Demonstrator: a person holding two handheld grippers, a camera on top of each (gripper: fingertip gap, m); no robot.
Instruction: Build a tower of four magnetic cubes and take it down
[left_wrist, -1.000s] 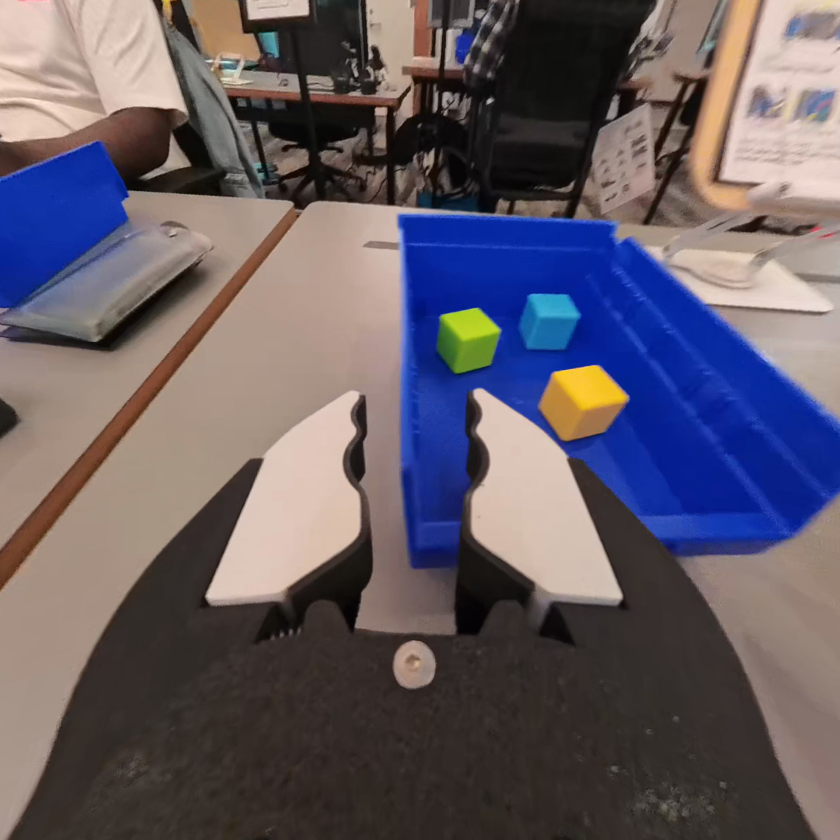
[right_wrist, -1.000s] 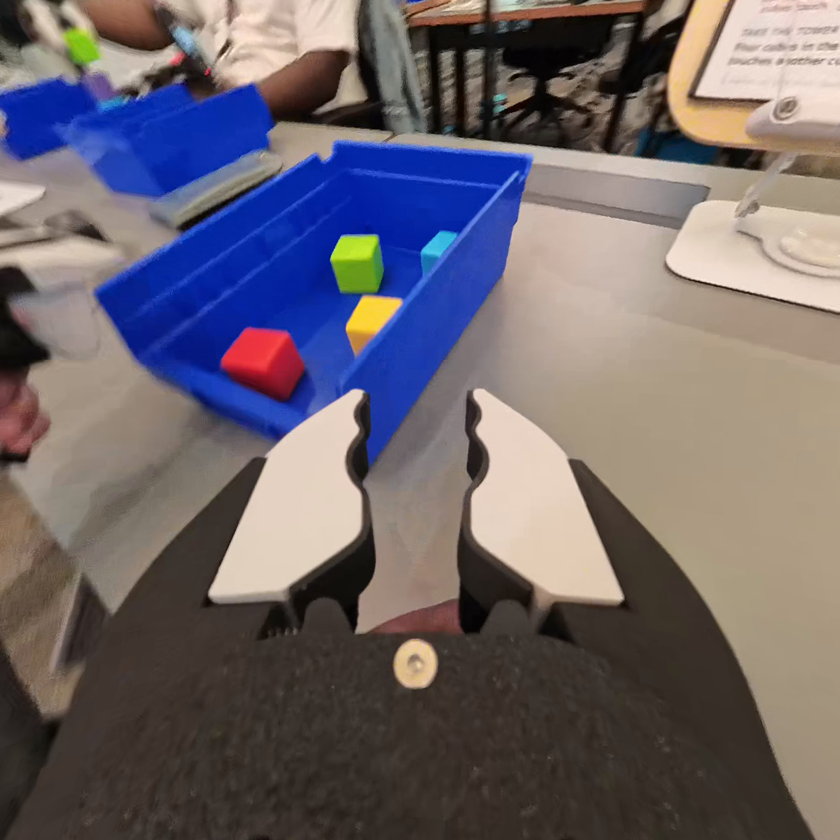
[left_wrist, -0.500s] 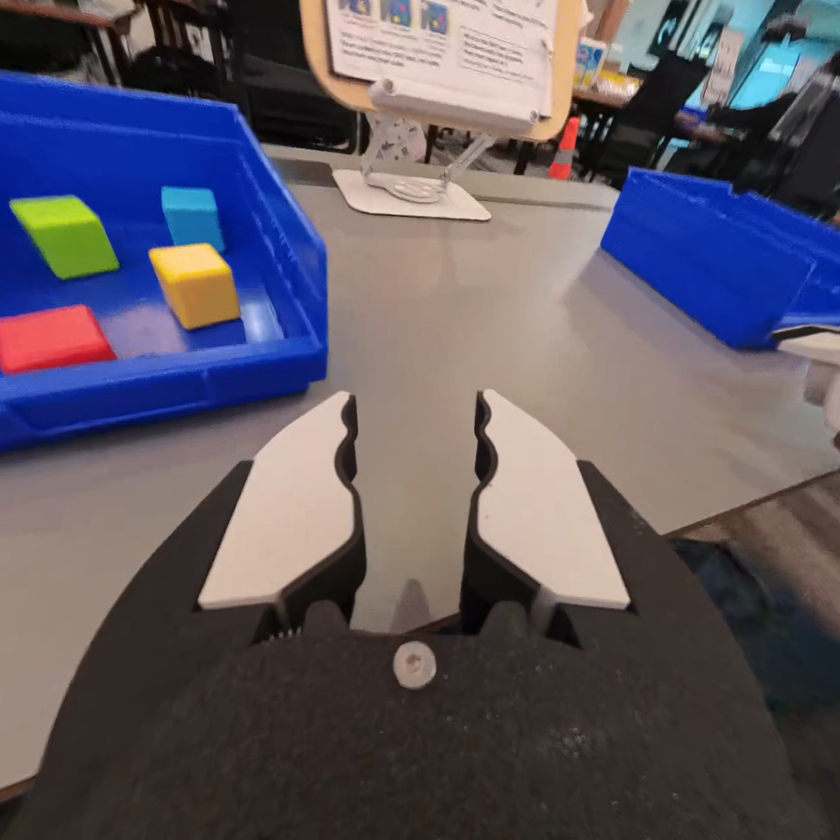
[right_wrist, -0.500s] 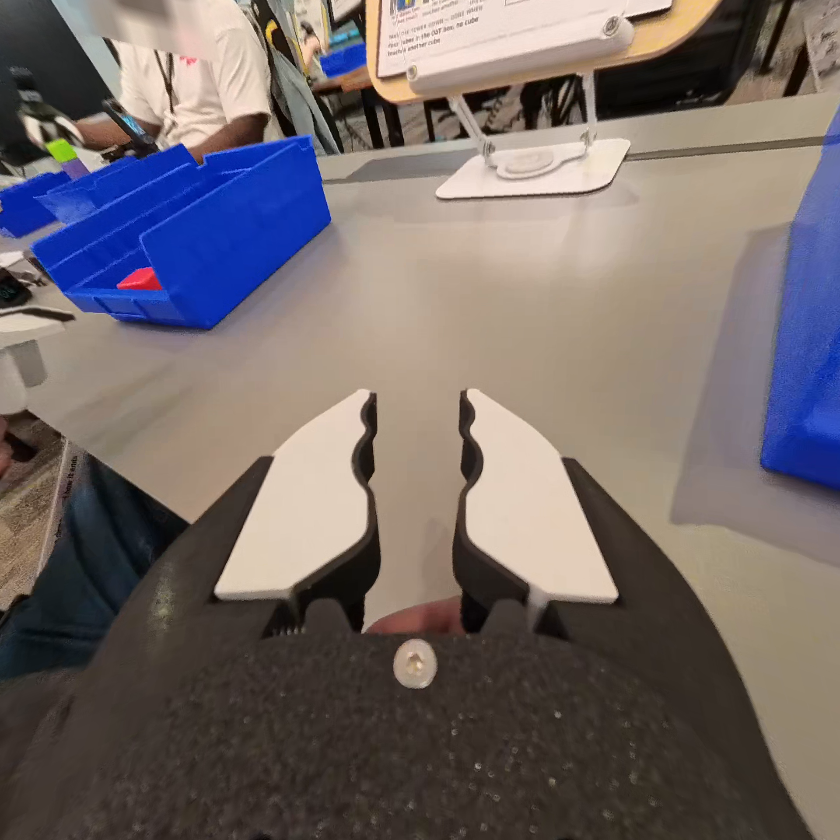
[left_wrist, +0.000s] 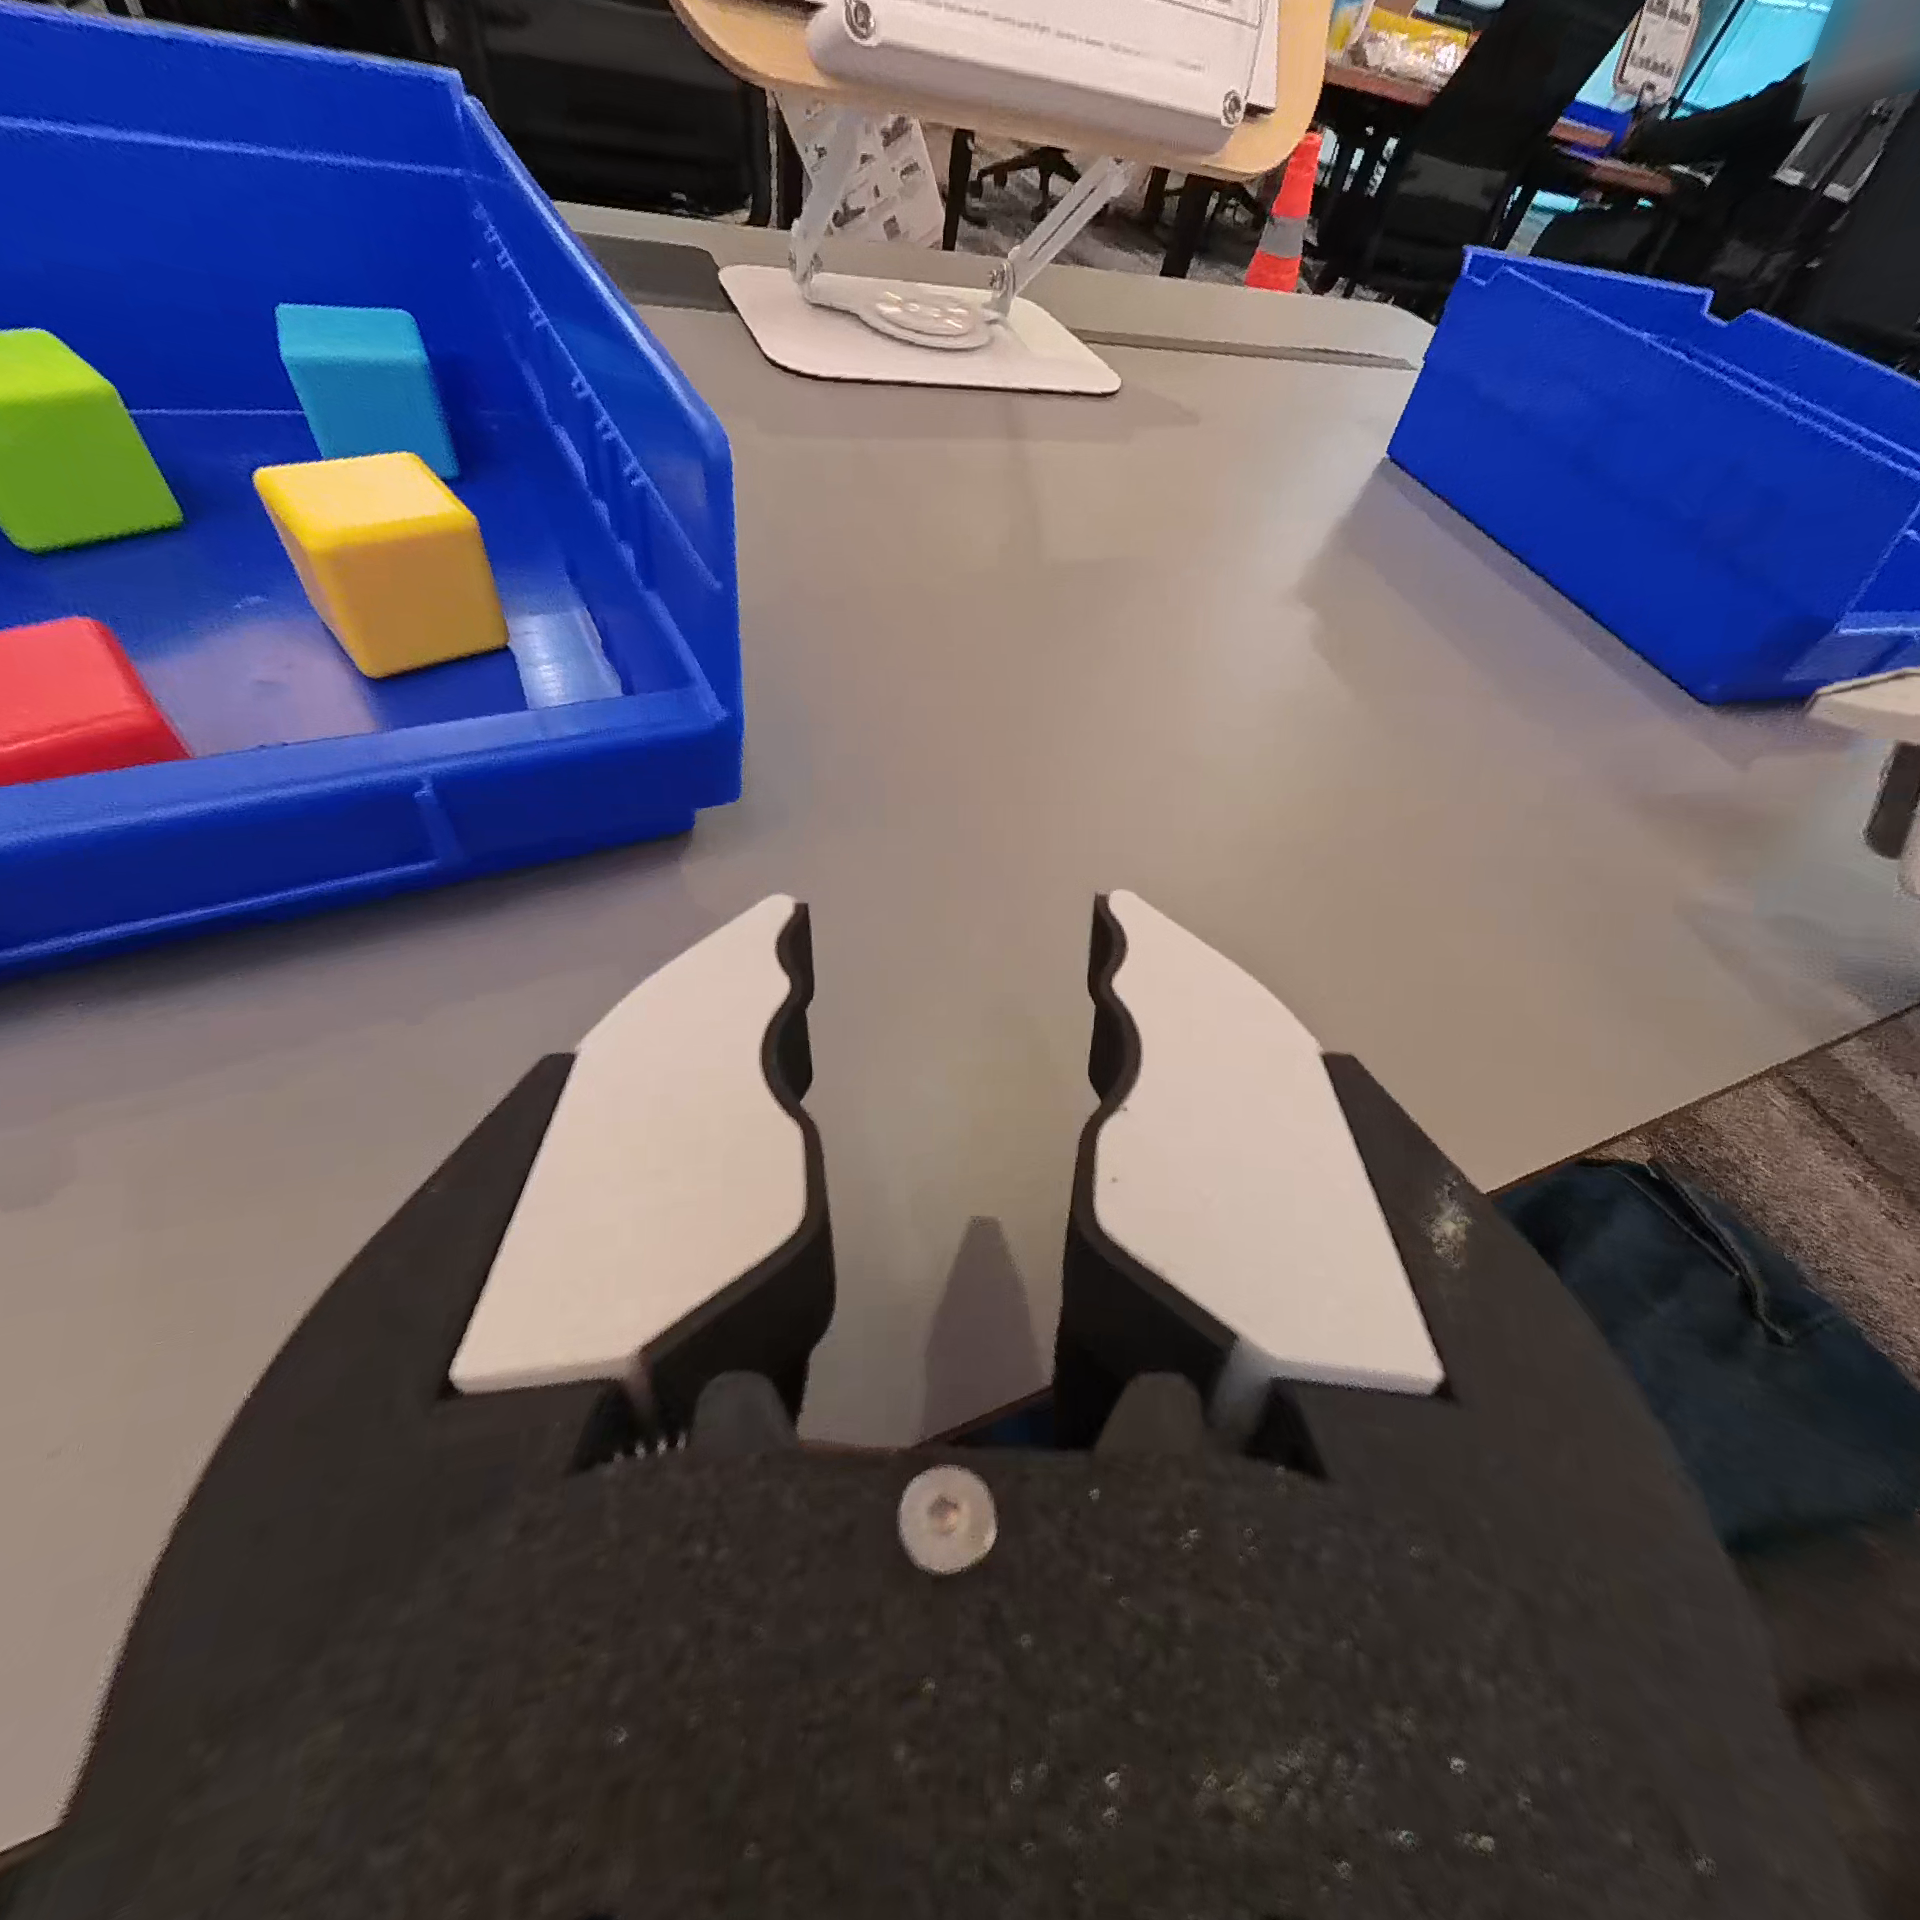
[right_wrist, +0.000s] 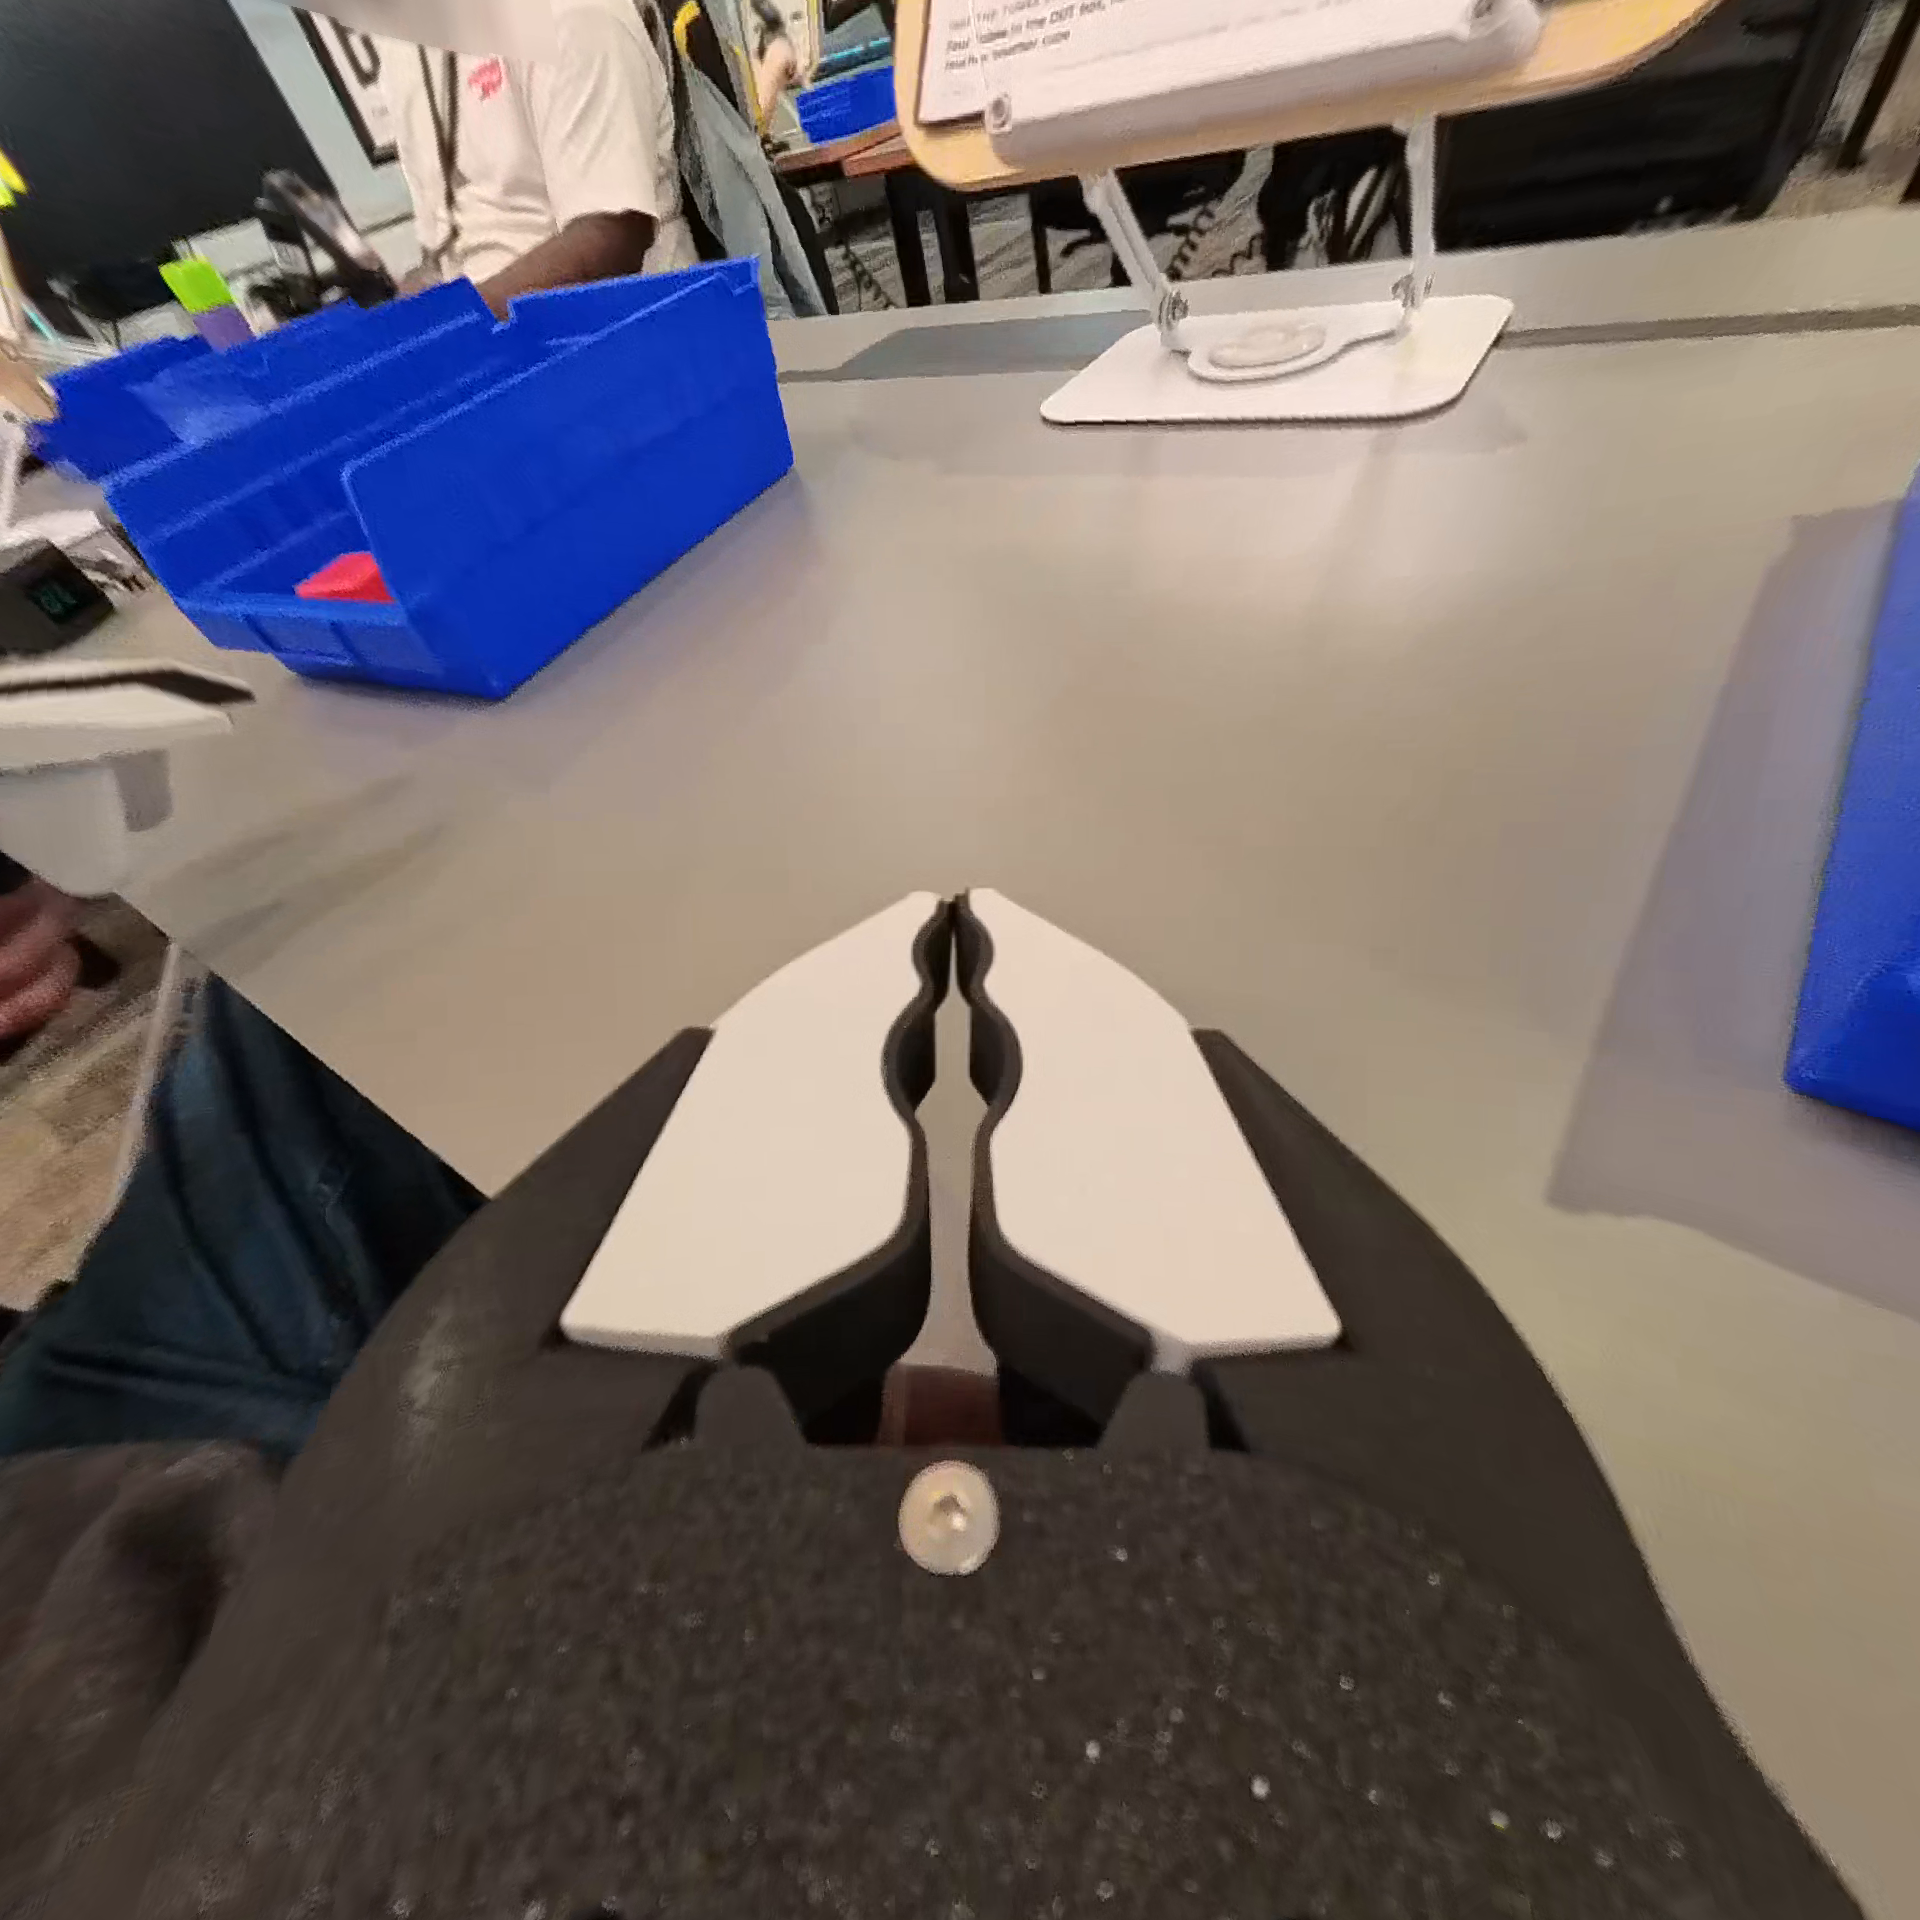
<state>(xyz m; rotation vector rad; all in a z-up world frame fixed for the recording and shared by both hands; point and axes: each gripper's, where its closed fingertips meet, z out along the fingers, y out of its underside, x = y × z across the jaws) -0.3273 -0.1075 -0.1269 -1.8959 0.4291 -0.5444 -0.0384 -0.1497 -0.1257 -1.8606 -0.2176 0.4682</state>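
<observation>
**Both grippers hang empty over the table, cubes waiting in the bin**

Well, nothing is stacked yet, so the risks all lie ahead. Four cubes sit loose in the blue bin (left_wrist: 623, 665) at the left of the left wrist view: green cube (left_wrist: 73, 442) at the far left edge, cyan cube (left_wrist: 364, 384) toward the back, yellow cube (left_wrist: 384, 561) nearest the bin's right wall, red cube (left_wrist: 73, 696) at the lower left by the front lip. Being magnetic, they could snap together or jump sideways as one is lifted past another (yellow and cyan sit close), and the bin wall beside yellow leaves little room for a finger, so a bumped wall may shove the whole bin.

Now the pose. The left gripper (left_wrist: 945, 914) points out over the bare grey table (left_wrist: 1039, 623), to the right of the bin, fingers spread with clear table between them, holding nothing. The right gripper (right_wrist: 954, 904) also aims across the open table, fingertips pressed together on nothing; from its view the bin sits at the upper left, only the red cube (right_wrist: 343, 577) peeking over the wall. A second blue bin (left_wrist: 1662, 468) waits at the right, contents hidden.
</observation>
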